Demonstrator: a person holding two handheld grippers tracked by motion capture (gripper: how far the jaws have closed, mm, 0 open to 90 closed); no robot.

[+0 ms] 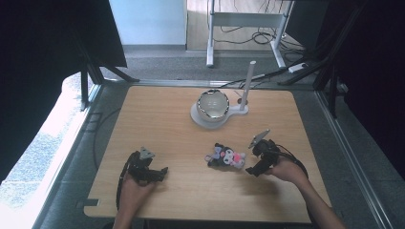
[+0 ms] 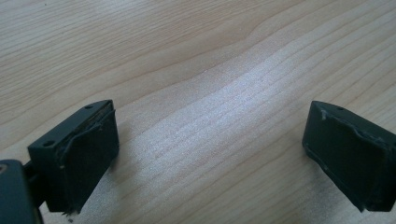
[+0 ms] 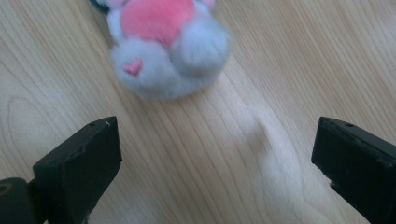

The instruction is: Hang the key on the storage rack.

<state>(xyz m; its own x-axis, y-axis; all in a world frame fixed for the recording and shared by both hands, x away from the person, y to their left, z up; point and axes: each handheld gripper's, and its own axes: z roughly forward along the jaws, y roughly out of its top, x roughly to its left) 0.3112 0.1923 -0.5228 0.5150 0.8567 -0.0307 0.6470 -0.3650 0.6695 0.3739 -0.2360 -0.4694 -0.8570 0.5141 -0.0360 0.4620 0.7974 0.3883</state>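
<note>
High view: the right gripper [image 1: 254, 164] is sitting just beside the plush toy [image 1: 226, 156] lying on the table [image 1: 157, 114] near the front, well short of the bowl [image 1: 213, 104], while the left gripper [image 1: 152, 172] is idling apart at the front left. Left gripper view: its jaws are standing wide over bare wood, holding nothing. Right gripper view: the jaws are gaping wide with the plush toy [image 3: 164, 44] ahead and not yet between them, so I'd be pushing forward and centring on the body before closing.
</note>
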